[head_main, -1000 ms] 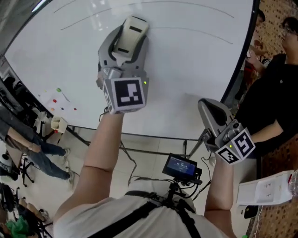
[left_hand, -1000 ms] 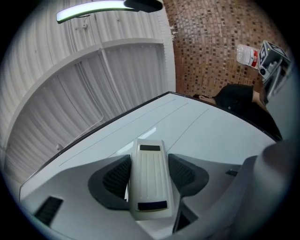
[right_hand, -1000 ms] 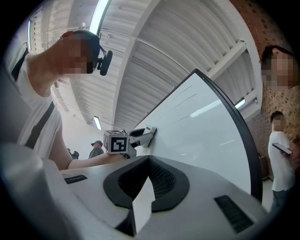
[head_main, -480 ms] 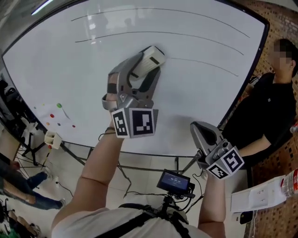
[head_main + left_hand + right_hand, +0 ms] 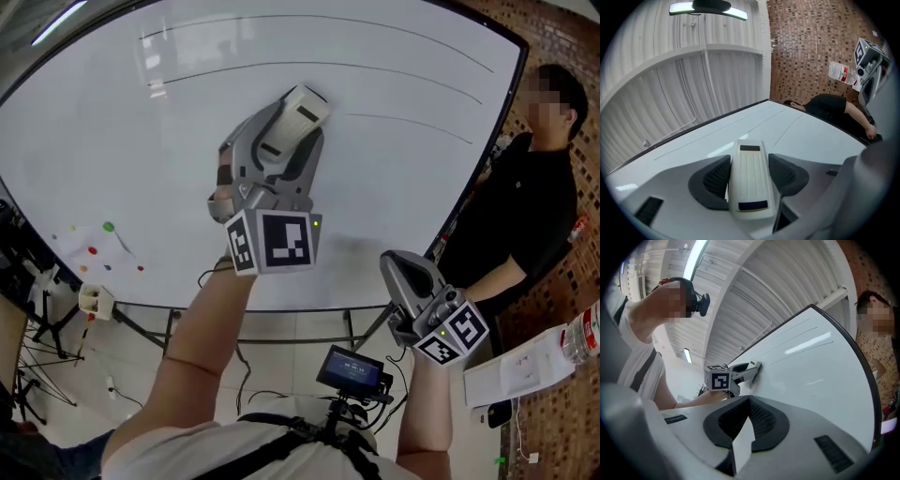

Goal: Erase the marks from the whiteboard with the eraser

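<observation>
On the left of the whiteboard [image 5: 141,159], near its lower corner, the coloured dots [image 5: 108,227] are untouched. Nearer the middle, my left tongs [image 5: 286,127] pinch the eraser [image 5: 298,106] from both sides, its face flat against the board. A second ago these tongs pointed straight up the board. Now they lean to the right, and the eraser sits at the left end of the lowest line [image 5: 403,125], much where it was half a second ago. I judge that I have lined up for a sweep rightward along that line without yet taking any of it off. The two longer lines [image 5: 375,66] above it run the width of the board as before, so most of the job remains. Below the board's right-hand lower edge, my right tongs [image 5: 412,272] hang pressed together and empty, as they did before. Beyond the board's right edge a person [image 5: 525,206] stands close by.
</observation>
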A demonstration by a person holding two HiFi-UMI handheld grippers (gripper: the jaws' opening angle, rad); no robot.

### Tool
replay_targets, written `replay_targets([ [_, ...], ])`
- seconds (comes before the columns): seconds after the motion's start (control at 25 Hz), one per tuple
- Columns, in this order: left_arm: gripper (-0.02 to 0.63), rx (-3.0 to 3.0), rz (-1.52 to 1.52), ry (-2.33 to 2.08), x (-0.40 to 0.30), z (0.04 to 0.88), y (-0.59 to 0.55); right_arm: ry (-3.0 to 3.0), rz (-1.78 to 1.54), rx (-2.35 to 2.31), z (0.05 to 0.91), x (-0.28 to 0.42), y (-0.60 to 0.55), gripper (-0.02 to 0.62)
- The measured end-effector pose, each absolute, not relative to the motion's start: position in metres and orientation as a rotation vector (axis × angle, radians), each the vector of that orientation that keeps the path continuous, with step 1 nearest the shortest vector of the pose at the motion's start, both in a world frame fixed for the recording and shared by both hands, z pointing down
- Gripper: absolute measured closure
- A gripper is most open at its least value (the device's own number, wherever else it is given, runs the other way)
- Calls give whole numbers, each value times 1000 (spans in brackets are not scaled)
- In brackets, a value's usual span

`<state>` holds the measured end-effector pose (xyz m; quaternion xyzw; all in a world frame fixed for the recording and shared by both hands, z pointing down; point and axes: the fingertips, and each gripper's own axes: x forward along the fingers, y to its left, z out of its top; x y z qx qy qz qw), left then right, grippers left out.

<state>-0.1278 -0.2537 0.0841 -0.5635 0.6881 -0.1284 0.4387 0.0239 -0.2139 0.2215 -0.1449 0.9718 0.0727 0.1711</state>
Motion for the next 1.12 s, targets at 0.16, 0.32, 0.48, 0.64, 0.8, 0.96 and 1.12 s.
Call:
replay_targets([
  [0.16,327,-1426,-306,1717,-116,89,-262,2728,220,-441,220,39,-214,580],
  [0.32,324,-1462,-274,1725,-102,81,-269,2714,229,-433,215,51,-221,580],
  [0.48,324,-1461,-291,1705,-74,80,-281,2727,231,-412,213,66,-232,580],
  [0.64,324,-1452,-333,1691,-43,84,-299,2730,241,-405,213,91,-247,580],
  [0.8,324,-1486,-429,1622,-9,95,-314,2737,223,-375,216,108,-263,580],
  [0.96,324,-1548,-503,1545,11,110,-321,2737,204,-302,216,112,-275,580],
  [1.12,322,-1543,-410,1631,-7,101,-318,2737,192,-253,216,109,-285,580],
])
